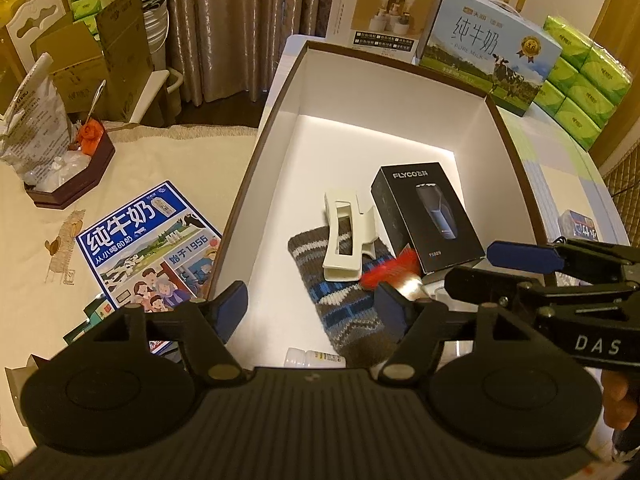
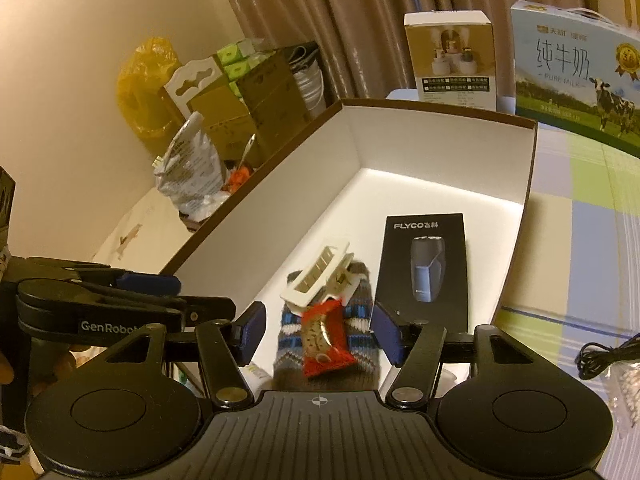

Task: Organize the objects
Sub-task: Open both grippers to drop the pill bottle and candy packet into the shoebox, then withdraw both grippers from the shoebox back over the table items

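A big white box with a brown rim (image 1: 516,148) (image 2: 528,184) holds a black FLYCO shaver box (image 1: 424,220) (image 2: 426,264). Beside it, a white hair clip (image 1: 346,240) (image 2: 316,280) lies on a knitted sock (image 1: 344,308) (image 2: 360,320). A red snack packet (image 1: 390,270) (image 2: 324,340) rests on the sock between the pads of my right gripper (image 2: 319,334) (image 1: 472,266), which is open and not touching it. My left gripper (image 1: 312,312) (image 2: 204,294) is open over the box's near left part, with nothing held. A small white bottle (image 1: 312,358) peeks out below it.
Behind the box stand a white-gold carton (image 1: 376,12), a pure milk case (image 1: 492,52) and green tissue packs (image 1: 580,80). On the cloth to the left lie a blue milk flyer (image 1: 148,248) and a brown tray with a bag (image 1: 68,168). A black cable (image 2: 608,356) lies right.
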The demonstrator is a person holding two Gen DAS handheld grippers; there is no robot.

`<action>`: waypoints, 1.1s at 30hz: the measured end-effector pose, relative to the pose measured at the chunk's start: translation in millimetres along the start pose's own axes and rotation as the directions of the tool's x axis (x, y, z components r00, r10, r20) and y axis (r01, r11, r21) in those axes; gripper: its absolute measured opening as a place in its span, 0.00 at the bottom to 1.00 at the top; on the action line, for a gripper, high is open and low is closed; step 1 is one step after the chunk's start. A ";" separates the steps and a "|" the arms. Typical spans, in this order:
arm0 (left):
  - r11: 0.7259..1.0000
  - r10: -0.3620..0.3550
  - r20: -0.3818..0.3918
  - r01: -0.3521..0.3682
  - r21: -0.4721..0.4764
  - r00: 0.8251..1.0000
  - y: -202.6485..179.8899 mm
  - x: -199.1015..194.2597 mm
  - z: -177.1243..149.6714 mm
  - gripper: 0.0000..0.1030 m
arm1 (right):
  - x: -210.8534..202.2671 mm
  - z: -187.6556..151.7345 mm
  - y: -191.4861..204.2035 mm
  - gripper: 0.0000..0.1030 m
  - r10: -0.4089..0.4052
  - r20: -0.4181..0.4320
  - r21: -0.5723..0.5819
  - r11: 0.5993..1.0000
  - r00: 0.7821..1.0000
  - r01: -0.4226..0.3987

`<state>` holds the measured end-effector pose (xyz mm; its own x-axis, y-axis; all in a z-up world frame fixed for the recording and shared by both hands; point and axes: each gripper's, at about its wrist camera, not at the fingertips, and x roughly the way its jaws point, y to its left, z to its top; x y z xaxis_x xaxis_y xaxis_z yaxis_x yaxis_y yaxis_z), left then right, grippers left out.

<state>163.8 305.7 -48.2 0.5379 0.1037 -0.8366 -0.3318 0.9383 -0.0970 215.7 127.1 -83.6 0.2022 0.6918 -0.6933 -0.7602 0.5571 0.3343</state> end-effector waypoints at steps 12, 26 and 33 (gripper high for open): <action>1.000 0.003 0.020 -0.003 -0.001 1.000 -0.9 -11.7 -2.6 0.73 | -13.9 -5.0 -0.1 0.70 -0.028 0.015 0.003 1.000 1.000 0.027; 1.000 -0.014 0.043 0.014 0.012 0.999 -10.4 -25.7 -7.2 0.74 | -33.1 -13.1 -1.8 0.73 -0.037 0.038 0.023 0.999 0.999 0.037; 0.999 -0.030 0.053 0.029 0.027 0.998 -23.2 -34.1 -11.0 0.74 | -48.4 -20.5 -6.9 0.73 -0.042 0.054 0.043 0.998 0.998 0.040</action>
<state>144.6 276.7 -23.4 0.5882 0.0929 -0.8034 -0.2950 0.9496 -0.1062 198.6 80.3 -65.5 0.2672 0.6912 -0.6715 -0.7239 0.6039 0.3335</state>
